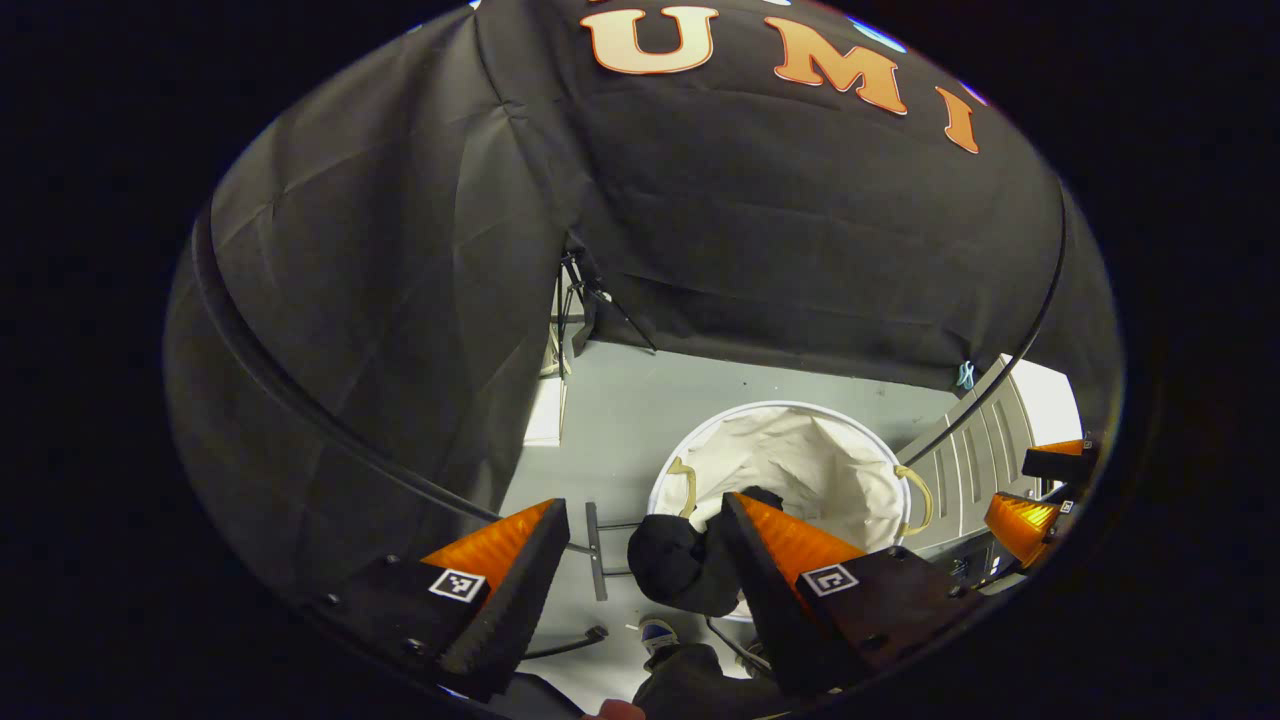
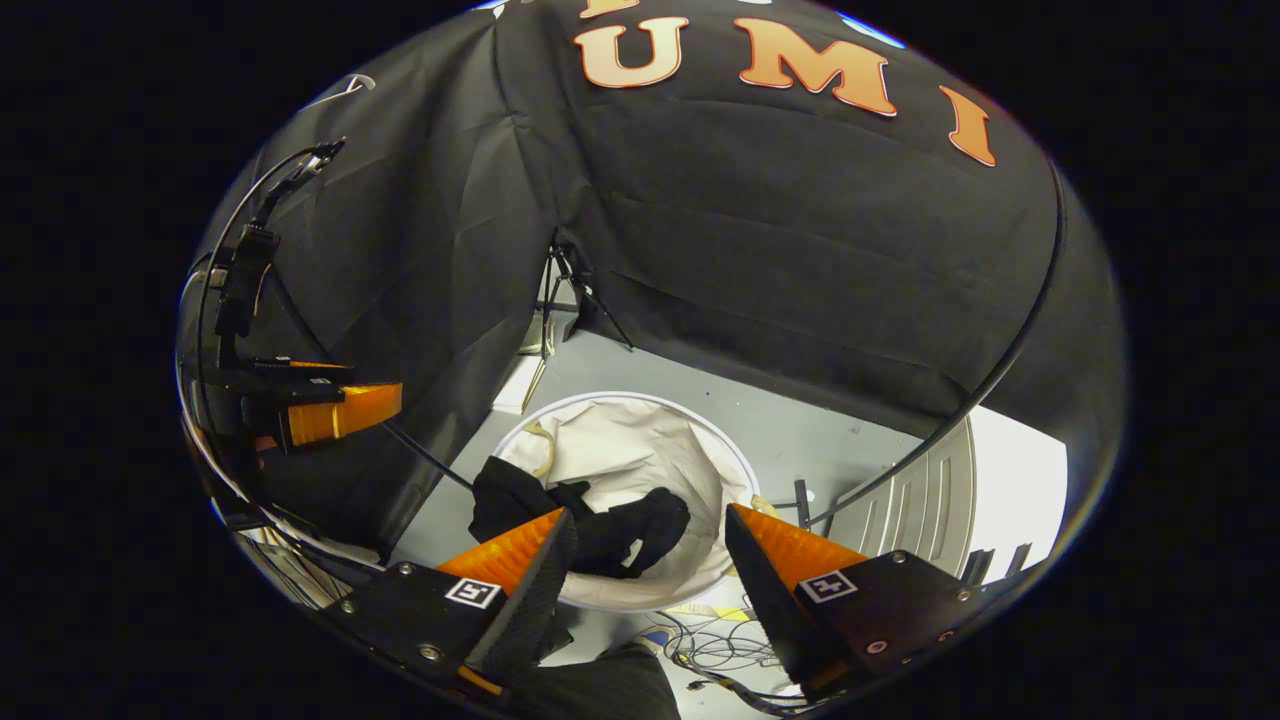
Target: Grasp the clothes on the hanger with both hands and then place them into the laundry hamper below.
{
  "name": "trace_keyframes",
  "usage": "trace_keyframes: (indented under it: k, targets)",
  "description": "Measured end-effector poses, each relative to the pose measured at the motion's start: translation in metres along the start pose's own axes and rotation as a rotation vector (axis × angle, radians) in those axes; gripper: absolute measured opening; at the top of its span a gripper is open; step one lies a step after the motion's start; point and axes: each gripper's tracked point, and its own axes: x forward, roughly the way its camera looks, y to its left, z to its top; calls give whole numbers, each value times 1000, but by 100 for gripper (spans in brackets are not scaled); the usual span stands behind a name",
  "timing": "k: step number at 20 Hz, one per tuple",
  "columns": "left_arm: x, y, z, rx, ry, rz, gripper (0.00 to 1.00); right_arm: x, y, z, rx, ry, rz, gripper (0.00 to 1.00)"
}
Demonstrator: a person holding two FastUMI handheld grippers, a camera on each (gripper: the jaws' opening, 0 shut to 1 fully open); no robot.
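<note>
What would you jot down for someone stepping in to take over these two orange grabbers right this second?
Left gripper: open, holding nothing, above the hamper.
Right gripper: open, holding nothing, also above it.
Black clothes: draped over the near rim of the white laundry hamper, partly inside, partly hanging outside.
Done: clothes are off the hanger and released.
Left: probably nudge the overhanging part fully into the hamper, then pull both grippers away.
</note>
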Motion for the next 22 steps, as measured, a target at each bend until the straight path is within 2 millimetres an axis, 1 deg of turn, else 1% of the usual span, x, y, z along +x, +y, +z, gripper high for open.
trace_keyframes:
  k: [2, 4, 6, 7, 8, 9, 10, 14, 16, 17, 18, 19, 21, 22]
  targets:
    - [-3, -3, 3, -8, -14, -6, 99, -1, -1, 3, 21, -5, -3, 93]
    - [-8, -4, 12, -15, -44, -14, 99, -4, -2, 10, 47, -25, -3, 93]
    - [-14, -5, 23, -17, -83, -24, 99, -13, -6, 25, 60, -66, -17, 93]
    - [-19, -8, 29, -18, -100, -31, 97, -17, -9, 31, 49, -72, -30, 92]
    - [-23, -9, 34, -17, -112, -36, 99, -22, -13, 35, 36, -84, -43, 93]
    - [-26, -11, 39, -17, -123, -38, 99, -27, -14, 42, 26, -102, -51, 93]
    - [-30, -12, 44, -16, -138, -42, 99, -33, -13, 50, 18, -121, -53, 93]
    - [-50, -17, 74, -15, -206, -60, 99, -59, -11, 88, -5, -222, -62, 92]
    - [-63, -19, 93, -19, -252, -66, 100, -76, -9, 110, -2, -287, -61, 92]
    - [-73, -19, 104, -25, -283, -67, 99, -85, -9, 122, -4, -327, -63, 92]
    - [-83, -19, 115, -35, -318, -70, 100, -95, -10, 135, -6, -366, -68, 92]
    - [-92, -19, 128, -47, -357, -73, 99, -105, -14, 149, -9, -411, -78, 92]
    - [-117, -17, 155, -68, -448, -78, 99, -131, -22, 177, -12, -500, -98, 92]
    - [-130, -16, 168, -74, -490, -77, 98, -143, -25, 187, -8, -540, -105, 92]
